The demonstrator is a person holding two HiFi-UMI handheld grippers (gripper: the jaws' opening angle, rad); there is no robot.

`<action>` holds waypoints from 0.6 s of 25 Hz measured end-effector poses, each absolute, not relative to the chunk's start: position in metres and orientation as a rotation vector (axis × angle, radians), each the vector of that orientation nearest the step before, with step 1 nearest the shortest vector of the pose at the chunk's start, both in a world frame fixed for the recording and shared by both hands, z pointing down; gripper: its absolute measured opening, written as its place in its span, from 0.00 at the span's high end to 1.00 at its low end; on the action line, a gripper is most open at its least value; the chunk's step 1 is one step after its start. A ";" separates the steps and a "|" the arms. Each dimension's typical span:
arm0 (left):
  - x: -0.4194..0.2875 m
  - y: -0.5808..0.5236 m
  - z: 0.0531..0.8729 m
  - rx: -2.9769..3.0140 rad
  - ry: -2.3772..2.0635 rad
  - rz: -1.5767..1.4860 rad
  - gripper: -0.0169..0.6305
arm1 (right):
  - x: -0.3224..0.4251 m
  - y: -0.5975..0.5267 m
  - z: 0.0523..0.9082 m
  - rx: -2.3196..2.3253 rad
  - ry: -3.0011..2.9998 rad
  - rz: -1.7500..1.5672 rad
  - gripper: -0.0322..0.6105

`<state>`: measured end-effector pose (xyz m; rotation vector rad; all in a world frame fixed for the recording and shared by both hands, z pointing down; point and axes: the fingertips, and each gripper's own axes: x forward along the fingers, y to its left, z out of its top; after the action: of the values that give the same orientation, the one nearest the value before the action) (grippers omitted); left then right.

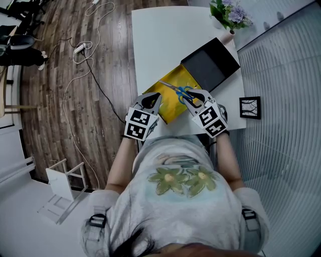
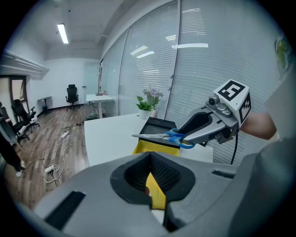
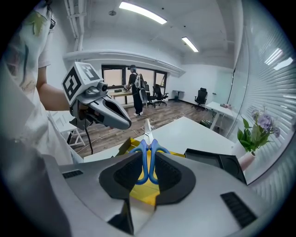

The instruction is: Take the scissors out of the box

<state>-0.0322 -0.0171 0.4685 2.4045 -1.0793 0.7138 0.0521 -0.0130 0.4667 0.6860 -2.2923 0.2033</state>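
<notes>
1. While hanging above the one yellow box, squeezing the one pair of scissors by its blue handles in the right gripper, blades pointing to ten o'clock.
2. Pinching that box's nine o'clock edge with the left gripper.
3. Leaving one black lid lying at one o'clock.

Brightly and evenly lit by ceiling strip lights, with daylight through the slatted blinds. Only faint, soft shadows on the white table. Lamp reflections streaking the glass. Heavy fisheye bending and black corners in both gripper views. Nearest foreground slightly soft.
</notes>
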 end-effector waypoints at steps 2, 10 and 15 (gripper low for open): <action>-0.033 -0.017 0.468 2.404 -1.081 0.712 0.96 | 0.051 -0.012 0.464 0.685 -2.304 0.204 0.82; -0.036 -0.017 0.470 2.396 -1.082 0.715 0.96 | 0.045 -0.009 0.444 0.680 -2.361 0.161 0.82; -0.039 -0.017 0.472 2.392 -1.089 0.725 0.96 | 0.044 -0.011 0.429 0.707 -2.392 0.139 0.82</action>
<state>-0.0388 -0.0168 0.4719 2.3922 -1.0891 0.7247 0.0435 -0.0105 0.4292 0.7070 -2.3925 0.1393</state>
